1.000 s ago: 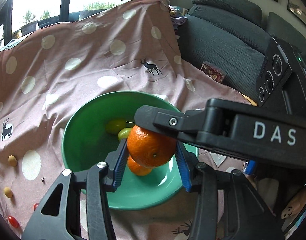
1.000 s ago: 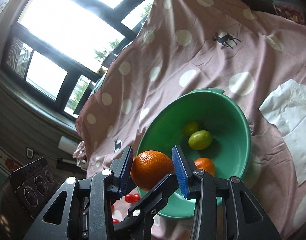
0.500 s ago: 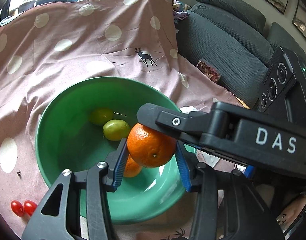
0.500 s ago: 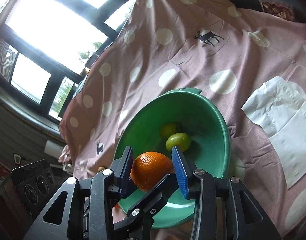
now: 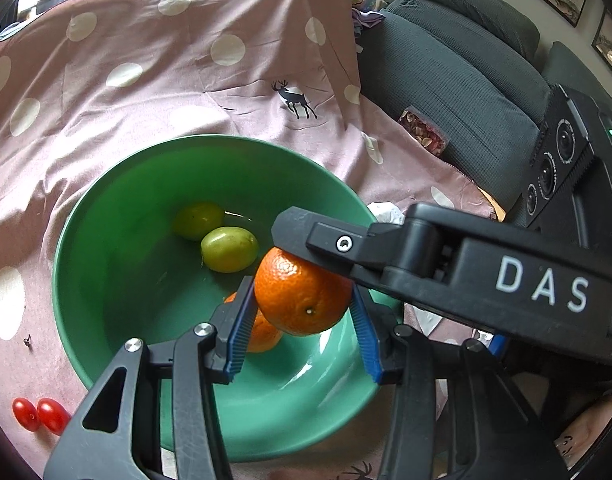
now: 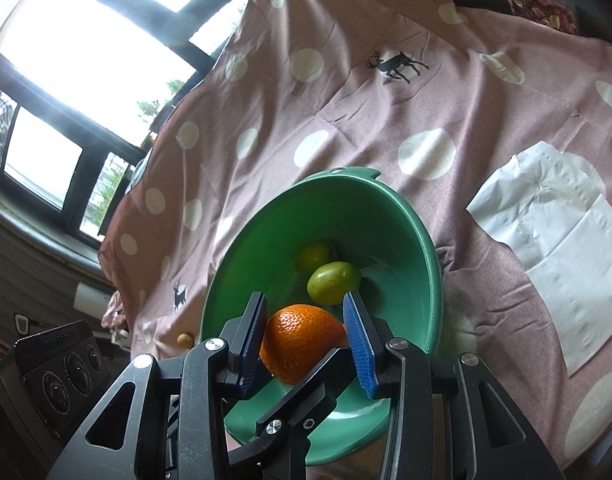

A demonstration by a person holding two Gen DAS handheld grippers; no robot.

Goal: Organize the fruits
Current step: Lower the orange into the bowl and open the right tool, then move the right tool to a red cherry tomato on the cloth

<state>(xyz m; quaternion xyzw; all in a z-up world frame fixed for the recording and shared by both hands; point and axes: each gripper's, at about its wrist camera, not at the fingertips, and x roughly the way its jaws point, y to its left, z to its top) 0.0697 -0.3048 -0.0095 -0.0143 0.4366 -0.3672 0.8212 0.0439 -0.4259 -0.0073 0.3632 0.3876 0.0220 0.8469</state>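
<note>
**A:** What are the grippers doing?

**B:** The left gripper [image 5: 300, 286] is pinching an orange [image 5: 302, 292] between its blue pads, which are sitting partly spread at the fruit's width. The right gripper [image 6: 304, 306] is crossing it at an angle and is closing on the same orange. In the left wrist view, 1 of its black fingers is lying across the top of the fruit. In its own view the pads seem to be pressing both sides, though contact on the far pad is hard to confirm.

**A:** Where is the orange hanging?

**B:** It is hanging above the inside of the green bowl [image 5: 106, 280], clear of the bottom.

**A:** What are you counting?

**B:** I am counting 1 bowl. A second orange [image 5: 262, 334] is lying in it, just under the held one, and 2 green fruits [image 5: 229, 249] are touching each other further in. Outside it, 2 cherry tomatoes [image 5: 38, 415] are lying side by side on the spotted cloth [image 5: 186, 92]. There is also 1 small yellowish fruit [image 6: 183, 339] near the bowl and 1 white napkin [image 6: 554, 248].

**A:** What is differing from 1 second ago?

**B:** The bowl is filling more of both views. The orange, then near the rim, is now hanging further inside. In the right wrist view it is now almost hiding the second orange. Both pad gaps are staying the same.
</note>
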